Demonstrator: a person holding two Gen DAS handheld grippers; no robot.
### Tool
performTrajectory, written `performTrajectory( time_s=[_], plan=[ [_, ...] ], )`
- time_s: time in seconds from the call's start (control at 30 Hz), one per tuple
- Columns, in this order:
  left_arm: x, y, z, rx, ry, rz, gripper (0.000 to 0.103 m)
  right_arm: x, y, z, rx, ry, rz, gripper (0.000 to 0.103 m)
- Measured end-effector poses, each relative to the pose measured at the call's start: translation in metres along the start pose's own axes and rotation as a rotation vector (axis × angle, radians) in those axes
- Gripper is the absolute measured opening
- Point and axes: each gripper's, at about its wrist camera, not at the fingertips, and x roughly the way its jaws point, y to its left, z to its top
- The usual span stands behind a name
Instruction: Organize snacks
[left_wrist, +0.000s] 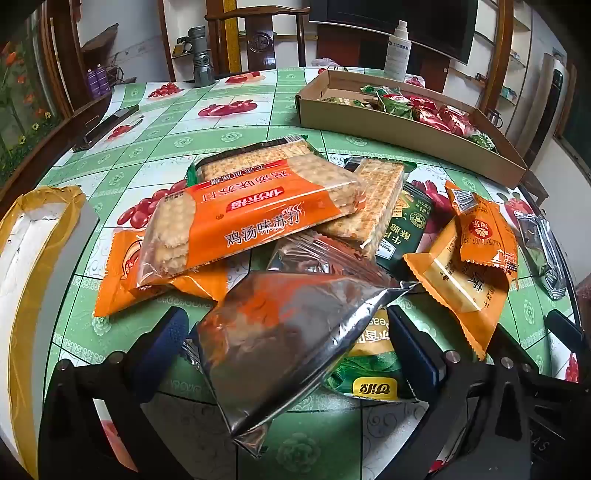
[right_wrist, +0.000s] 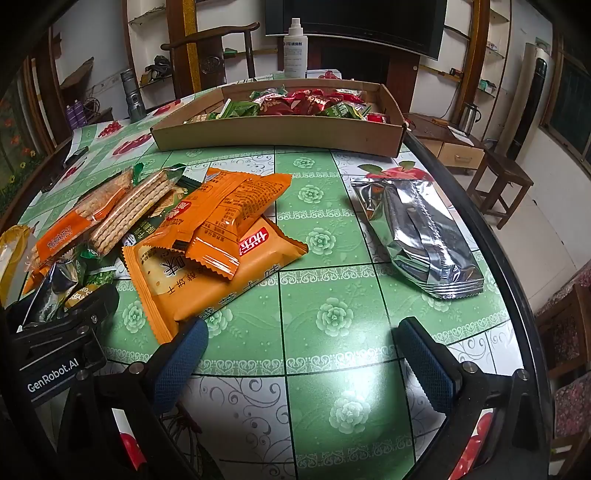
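Note:
A pile of snack packs lies on the green tablecloth: an orange cracker pack, a silver foil pack, a green pack under it, and orange packs. My left gripper is open, its fingers on either side of the silver foil pack, not closed on it. My right gripper is open and empty above bare tablecloth, beside the orange packs. Another silver pack lies alone to the right. A cardboard tray at the back holds several red and green snacks.
A spray bottle and a grey flashlight stand at the far edge. A phone lies at the left. A white box with yellow tape sits at the left. The table's dark rim runs along the right.

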Motion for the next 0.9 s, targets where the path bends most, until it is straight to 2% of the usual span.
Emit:
performTrajectory(
  time_s=[0.33, 0.6, 0.77, 0.87, 0.9],
  plan=[
    [0.000, 0.005, 0.001, -0.012, 0.000, 0.009, 0.103, 0.001, 0.001, 0.002, 0.048, 0.000, -0.025, 0.103],
    [0.001, 0.004, 0.002, 0.044, 0.046, -0.031, 0.103, 0.000, 0.001, 0.002, 0.047, -0.001, -0.026, 0.103],
    [-0.003, 0.004, -0.003, 0.073, 0.048, -0.049, 0.103, 0.003, 0.003, 0.004, 0.046, -0.001, -0.026, 0.103],
    [-0.010, 0.006, -0.009, 0.081, 0.044, -0.089, 0.103, 0.005, 0.005, 0.005, 0.048, -0.001, -0.020, 0.103],
    [-0.014, 0.010, -0.012, 0.071, 0.035, -0.138, 0.103, 0.006, 0.006, 0.006, 0.049, -0.002, -0.018, 0.103]
  ],
)
